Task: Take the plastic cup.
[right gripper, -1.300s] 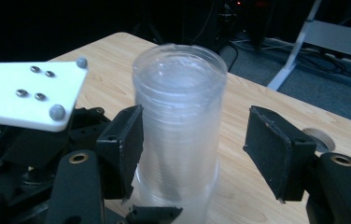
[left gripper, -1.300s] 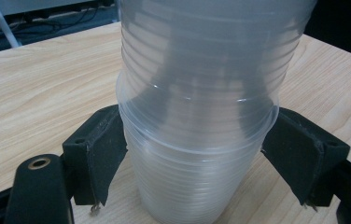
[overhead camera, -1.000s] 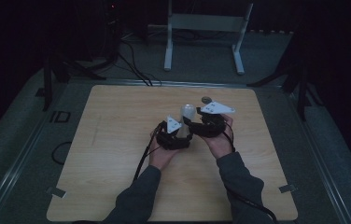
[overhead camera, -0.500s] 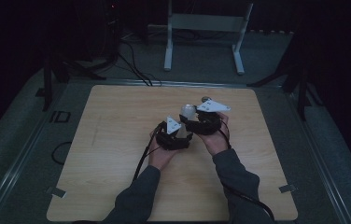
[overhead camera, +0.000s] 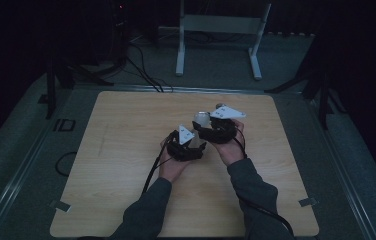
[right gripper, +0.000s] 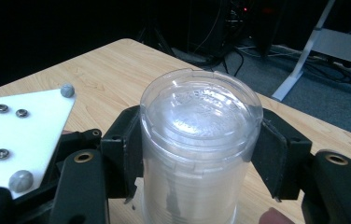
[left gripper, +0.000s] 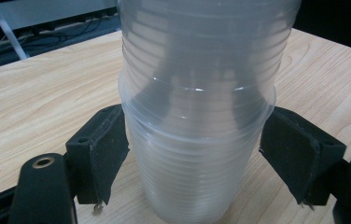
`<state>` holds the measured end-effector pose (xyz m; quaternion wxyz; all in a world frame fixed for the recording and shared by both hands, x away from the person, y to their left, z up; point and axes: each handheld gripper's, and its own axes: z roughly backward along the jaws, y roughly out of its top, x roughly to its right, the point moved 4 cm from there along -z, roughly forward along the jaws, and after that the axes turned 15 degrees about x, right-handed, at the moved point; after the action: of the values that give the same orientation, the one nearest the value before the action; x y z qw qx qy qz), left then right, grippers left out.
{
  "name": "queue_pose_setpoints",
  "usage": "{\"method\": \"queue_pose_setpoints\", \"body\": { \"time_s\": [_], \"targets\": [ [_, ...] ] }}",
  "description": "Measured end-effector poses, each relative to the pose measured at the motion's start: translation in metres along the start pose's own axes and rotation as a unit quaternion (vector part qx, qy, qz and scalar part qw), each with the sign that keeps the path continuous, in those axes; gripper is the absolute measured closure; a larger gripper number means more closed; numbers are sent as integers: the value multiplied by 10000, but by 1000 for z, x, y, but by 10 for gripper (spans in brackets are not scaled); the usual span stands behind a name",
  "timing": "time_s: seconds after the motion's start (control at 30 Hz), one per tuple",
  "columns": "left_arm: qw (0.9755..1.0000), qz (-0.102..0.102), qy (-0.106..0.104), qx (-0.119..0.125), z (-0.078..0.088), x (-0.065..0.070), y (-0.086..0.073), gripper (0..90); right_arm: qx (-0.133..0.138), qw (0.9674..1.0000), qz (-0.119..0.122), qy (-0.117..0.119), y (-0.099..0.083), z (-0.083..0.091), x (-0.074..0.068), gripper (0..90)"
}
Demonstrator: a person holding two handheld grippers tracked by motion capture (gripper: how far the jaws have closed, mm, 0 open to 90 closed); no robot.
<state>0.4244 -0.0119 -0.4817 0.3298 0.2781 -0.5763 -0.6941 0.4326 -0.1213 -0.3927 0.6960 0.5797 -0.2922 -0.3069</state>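
A stack of clear ribbed plastic cups [overhead camera: 202, 119] is held over the middle of the wooden table [overhead camera: 116, 150]. In the left gripper view the stack [left gripper: 197, 84] stands between the black pads [left gripper: 103, 149], which press on its lower part; my left gripper [left gripper: 194, 154] is shut on it. In the right gripper view the stack's flat embossed end [right gripper: 201, 107] faces the camera. There my right gripper [right gripper: 200, 154] is shut on its sides. In the high view my left gripper [overhead camera: 188, 142] and right gripper [overhead camera: 216, 127] sit close together.
Beyond the table's far edge stands a white metal frame [overhead camera: 221, 25] on the floor. Black cables [overhead camera: 146, 75] run near the far left corner. Tape marks [overhead camera: 308, 202] lie at the near corners. A fingertip [right gripper: 276, 217] shows at the bottom of the right gripper view.
The right gripper has edged slightly left toward the left gripper. Both still hold the cups.
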Motion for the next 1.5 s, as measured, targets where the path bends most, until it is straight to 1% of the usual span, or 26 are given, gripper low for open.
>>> {"method": "queue_pose_setpoints", "body": {
  "time_s": [0.1, 0.23, 0.53, 0.73, 0.83, 0.97, 1.1, 1.23, 1.5],
  "targets": [
    [10000, 54, -3, 10, -3, 0, 0, 204, 7, 10000, -25, 7, 0, 0, 0, 392],
    [10000, 64, 23, 37, -5, 0, 0, 203, -6, 10000, -29, 23, 0, 0, -1, 393],
    [9999, 21, 61, 84, -4, 1, 0, 212, 26, 10000, -37, 41, 3, 3, -2, 392],
    [10000, 11, 45, 37, -3, 1, -1, 211, 105, 9999, -26, 49, 10, 5, -2, 395],
    [10000, -3, 42, 23, -3, 1, -2, 211, 153, 9998, -84, 75, 14, 8, -1, 404],
    [10000, -22, 45, 15, -2, 1, -1, 211, 198, 9997, -90, 58, 17, 10, 0, 408],
    [10000, 3, 44, 2, -1, 1, -1, 210, 270, 9996, -58, 50, 25, 13, 0, 408],
    [10000, -44, 35, -23, 0, 1, -1, 210, 302, 9995, 0, 44, 31, 16, -1, 410],
    [10000, -32, 36, -19, 1, 0, -1, 210, 393, 9992, 45, 21, 40, 21, 0, 411]
  ]
}}
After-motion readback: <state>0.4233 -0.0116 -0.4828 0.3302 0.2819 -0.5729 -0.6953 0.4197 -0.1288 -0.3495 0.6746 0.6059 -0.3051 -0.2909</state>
